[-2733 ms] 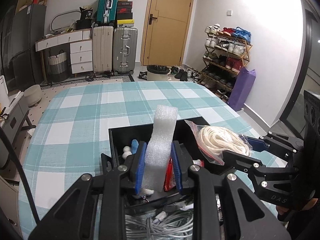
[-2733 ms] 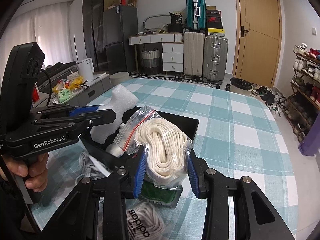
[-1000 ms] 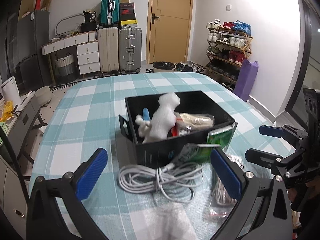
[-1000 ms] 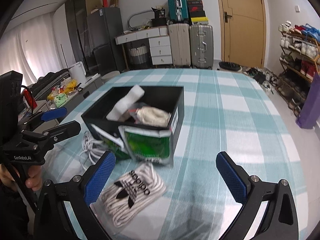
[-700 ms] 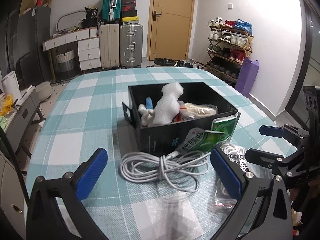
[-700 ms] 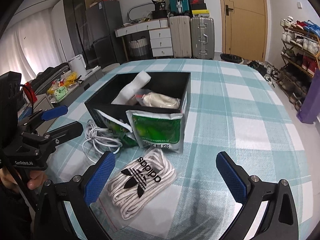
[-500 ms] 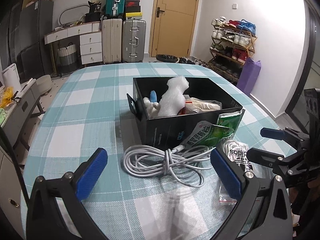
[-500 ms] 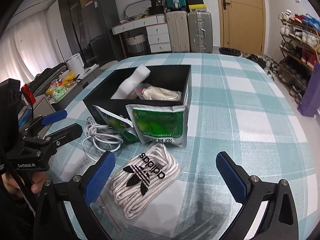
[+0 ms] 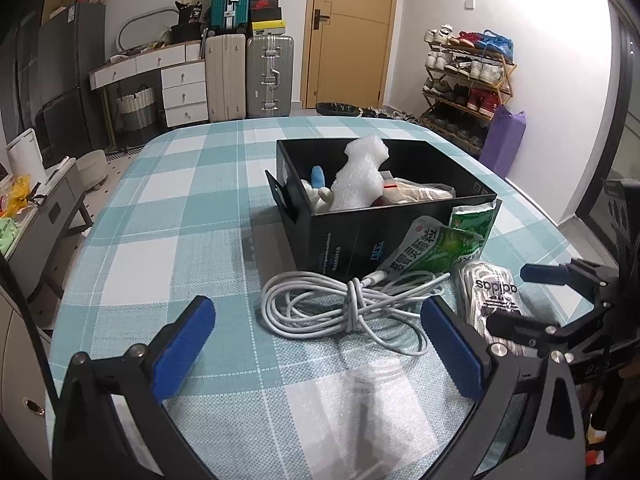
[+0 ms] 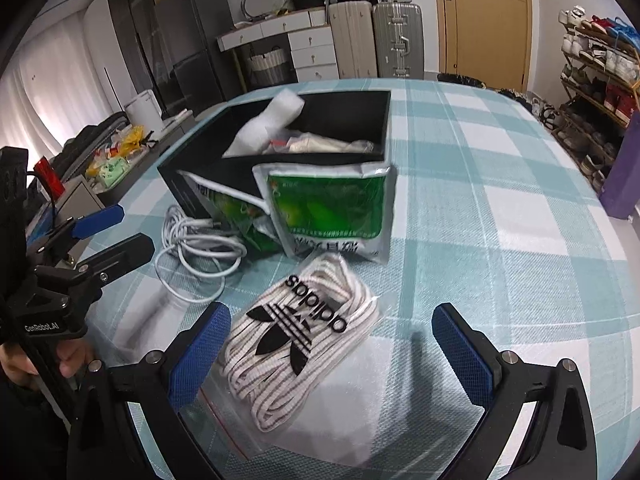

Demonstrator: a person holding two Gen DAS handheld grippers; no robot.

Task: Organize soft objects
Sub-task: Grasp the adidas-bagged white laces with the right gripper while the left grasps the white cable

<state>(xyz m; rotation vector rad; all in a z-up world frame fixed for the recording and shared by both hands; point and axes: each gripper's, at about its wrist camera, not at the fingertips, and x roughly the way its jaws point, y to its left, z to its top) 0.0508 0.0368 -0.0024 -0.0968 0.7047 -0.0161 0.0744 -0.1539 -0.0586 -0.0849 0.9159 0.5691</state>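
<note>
Both grippers, left [image 9: 318, 344] and right [image 10: 330, 350], are wide open and empty. The box [image 9: 360, 232] with foam [image 9: 358, 178] stands at frame centre; the cable [image 9: 344, 306] lies below it.

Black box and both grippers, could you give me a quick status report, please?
Left gripper open, empty; right gripper open, empty. Black box holds foam piece and bagged rope. Cable, green pouches, laces bag on table outside.

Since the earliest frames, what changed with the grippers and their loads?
Both let go: the left gripper released the foam piece and the right gripper the bagged rope into the black box; both opened and drew back. Cable, green packets and laces bag stay outside.
</note>
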